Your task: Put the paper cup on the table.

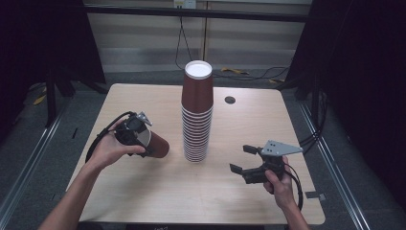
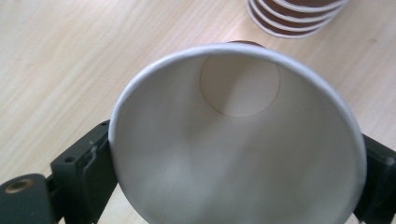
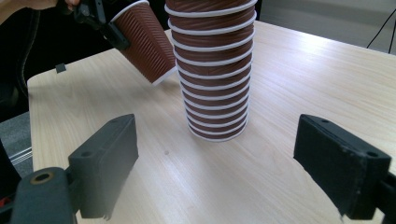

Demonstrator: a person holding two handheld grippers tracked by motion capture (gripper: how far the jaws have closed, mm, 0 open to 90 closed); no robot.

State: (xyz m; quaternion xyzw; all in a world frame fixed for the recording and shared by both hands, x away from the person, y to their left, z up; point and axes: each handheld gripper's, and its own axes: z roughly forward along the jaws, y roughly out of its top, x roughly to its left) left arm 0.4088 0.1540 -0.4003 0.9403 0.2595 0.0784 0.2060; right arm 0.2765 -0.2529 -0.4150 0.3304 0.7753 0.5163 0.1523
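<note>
Left gripper [image 1: 139,136] clamps a cup [image 1: 155,143] by its rim, tilted, just left of the stack [image 1: 196,120]. Right gripper [image 1: 244,158] hangs wide, empty, over the table [image 1: 143,191].

A tall cup stack [image 1: 197,115] stands mid-table [image 1: 143,191], a single cup [image 1: 155,145] held tilted just left of it; the right gripper [image 1: 243,159] sits to its right, nearer the front edge.

Cup [image 3: 149,46]: ribbed brown paper outside, smooth matt white inside. Stack of cups [image 1: 196,115]: same ribbed paper. Counter [image 1: 249,124]: pale matt wood-grain. Claw [image 3: 224,172] pads: matt black plastic.
</note>
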